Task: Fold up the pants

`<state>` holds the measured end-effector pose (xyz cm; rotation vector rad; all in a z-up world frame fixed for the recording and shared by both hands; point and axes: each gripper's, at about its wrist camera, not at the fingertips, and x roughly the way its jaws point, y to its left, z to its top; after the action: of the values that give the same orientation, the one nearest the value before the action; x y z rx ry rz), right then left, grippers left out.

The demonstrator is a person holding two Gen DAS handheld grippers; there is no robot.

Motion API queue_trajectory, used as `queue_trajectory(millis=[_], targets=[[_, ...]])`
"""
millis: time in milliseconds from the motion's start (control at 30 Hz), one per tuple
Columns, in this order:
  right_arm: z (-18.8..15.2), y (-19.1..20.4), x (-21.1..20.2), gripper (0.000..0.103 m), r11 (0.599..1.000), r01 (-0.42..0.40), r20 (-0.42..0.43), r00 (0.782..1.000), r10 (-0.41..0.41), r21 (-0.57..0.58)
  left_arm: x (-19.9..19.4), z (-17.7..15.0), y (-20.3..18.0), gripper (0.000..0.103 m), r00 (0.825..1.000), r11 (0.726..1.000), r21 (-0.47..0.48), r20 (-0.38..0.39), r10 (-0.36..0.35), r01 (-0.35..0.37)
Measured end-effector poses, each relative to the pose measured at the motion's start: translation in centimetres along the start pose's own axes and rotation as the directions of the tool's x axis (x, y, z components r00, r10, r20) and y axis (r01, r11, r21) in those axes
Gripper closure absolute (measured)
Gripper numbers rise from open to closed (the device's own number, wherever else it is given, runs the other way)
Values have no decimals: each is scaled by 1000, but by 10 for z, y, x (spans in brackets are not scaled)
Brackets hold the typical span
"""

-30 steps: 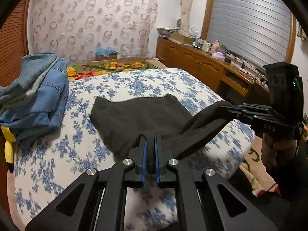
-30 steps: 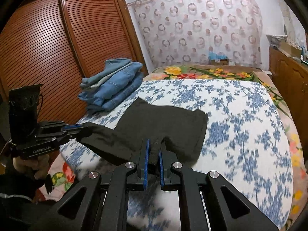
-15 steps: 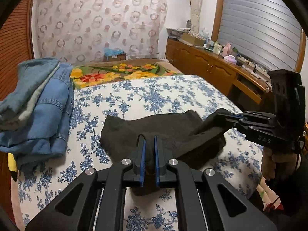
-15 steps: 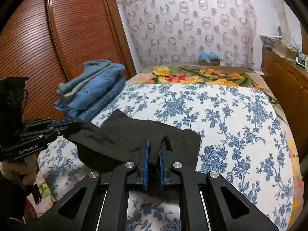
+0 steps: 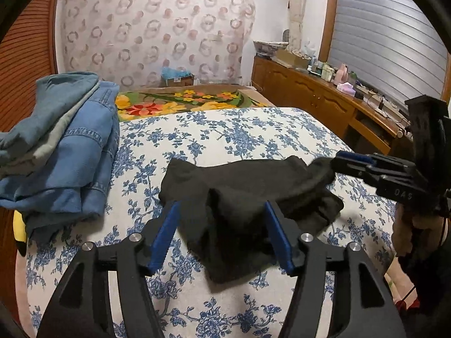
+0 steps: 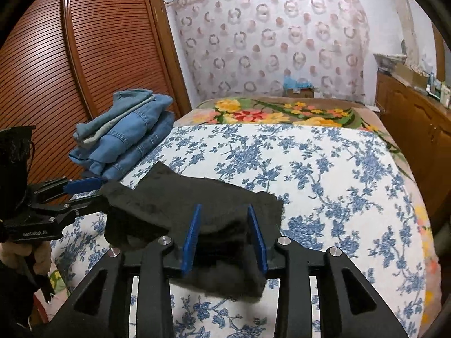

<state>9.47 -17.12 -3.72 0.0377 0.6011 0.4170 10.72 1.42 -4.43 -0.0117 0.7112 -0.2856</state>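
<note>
Dark pants [image 5: 242,197] lie folded in a loose heap on the blue-flowered bedspread [image 5: 225,135]. My left gripper [image 5: 221,231] is open, its blue-padded fingers astride the near edge of the pants. My right gripper [image 6: 224,233] is open too, fingers either side of a fold of the pants [image 6: 197,202]. In the left wrist view the right gripper [image 5: 338,160] shows at the right end of the cloth. In the right wrist view the left gripper [image 6: 93,188] shows at the left end, touching the cloth.
A stack of folded blue jeans [image 5: 64,146] lies on the bed's left side, also seen in the right wrist view [image 6: 126,135]. A wooden louvred wardrobe [image 6: 70,70] stands left. A wooden sideboard [image 5: 324,104] with clutter runs along the right. A flowered blanket [image 5: 183,101] lies beyond.
Both grippers carried the held ends of the pants forward over the rest, laid them down, and opened. The pants now lie shorter and doubled over.
</note>
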Motion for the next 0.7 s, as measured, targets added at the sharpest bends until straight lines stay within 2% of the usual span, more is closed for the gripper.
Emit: queue_trajectory(millis=[167, 367, 600, 700], targets=[[-12, -4, -14, 63, 1000, 4, 1, 1000, -4, -25, -1, -9, 4, 37, 1000, 1000, -12, -8, -4, 4], [-18, -6, 0, 63, 996, 19, -72, 997, -25, -85, 19, -9, 11, 37, 999, 1000, -14, -50, 14, -15], [11, -5, 40, 63, 989, 41, -161, 985, -64, -142, 47, 2, 15, 37, 994, 998, 29, -84, 65, -63], [24, -9, 53, 63, 991, 12, -172, 984, -36, -136, 50, 4, 19, 37, 994, 998, 15, -88, 66, -65]])
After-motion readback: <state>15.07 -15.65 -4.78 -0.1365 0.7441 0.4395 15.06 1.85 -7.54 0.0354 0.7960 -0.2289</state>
